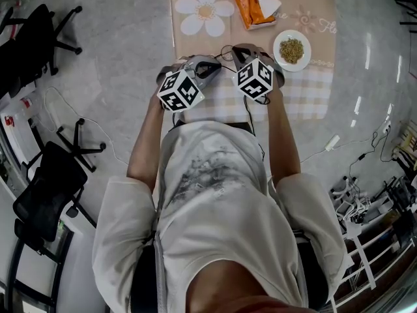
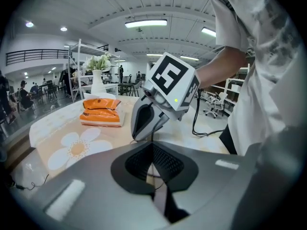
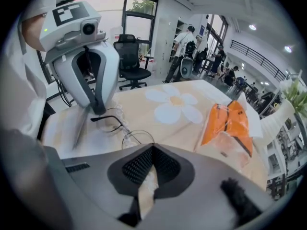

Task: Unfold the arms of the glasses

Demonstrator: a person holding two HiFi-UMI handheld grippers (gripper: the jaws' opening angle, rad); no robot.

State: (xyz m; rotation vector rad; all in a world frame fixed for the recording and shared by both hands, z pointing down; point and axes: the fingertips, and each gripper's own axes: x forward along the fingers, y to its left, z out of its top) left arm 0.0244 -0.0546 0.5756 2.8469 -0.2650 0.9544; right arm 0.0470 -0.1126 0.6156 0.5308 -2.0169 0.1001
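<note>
Beige flower-printed cloth covers the tabletop [image 1: 306,96], and on it, close to its near edge, lie the thin wire-rimmed glasses [image 3: 120,128] with round clear lenses and dark arms. The person leans over them with both bare forearms stretched forward and roughly parallel, the left forearm [image 1: 144,142] and right forearm [image 1: 281,142] bringing the two tools close together, tips angled toward each other.

The left hand-held gripper [image 2: 153,152] points steeply down at the cloth. Its jaws are drawn together to a thin slit with a dark strand of the glasses running through it, and the right gripper view shows its tip pinching the dark end of one arm. The right hand-held gripper [image 3: 148,162] faces it from the other side, its jaws also nearly together, with the rim of the nearer lens running in at their tip, so it appears clamped on the frame.

Farther back on the tabletop sit a crumpled orange snack packet [image 1: 253,4] and a small white round plate [image 1: 292,49] holding brownish food, both well apart from the glasses.
</note>
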